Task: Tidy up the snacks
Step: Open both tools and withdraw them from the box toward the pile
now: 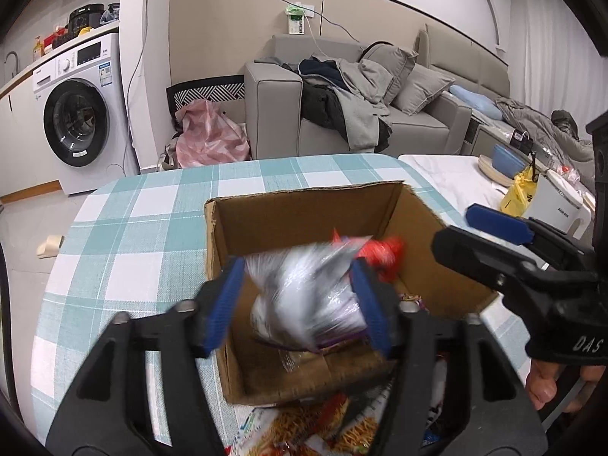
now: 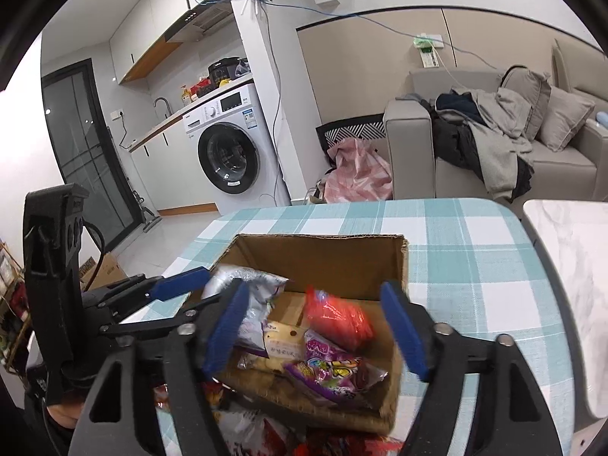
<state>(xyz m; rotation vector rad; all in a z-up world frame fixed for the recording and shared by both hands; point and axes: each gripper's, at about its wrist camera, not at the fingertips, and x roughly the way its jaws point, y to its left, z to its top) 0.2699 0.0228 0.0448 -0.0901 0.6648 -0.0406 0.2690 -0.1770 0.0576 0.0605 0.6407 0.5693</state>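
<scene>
Though blurred — silver packet (image 1: 304,292) over box (image 1: 304,205)

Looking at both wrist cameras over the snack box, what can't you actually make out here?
- Silver packet, left wrist view: motion-blurred, print unreadable.
- Red packet, right wrist view: blurred, label unreadable.
- Cardboard box floor, both views: mostly covered by snacks.
- Packets before the box: cut off by frame edge and gripper bodies.
</scene>
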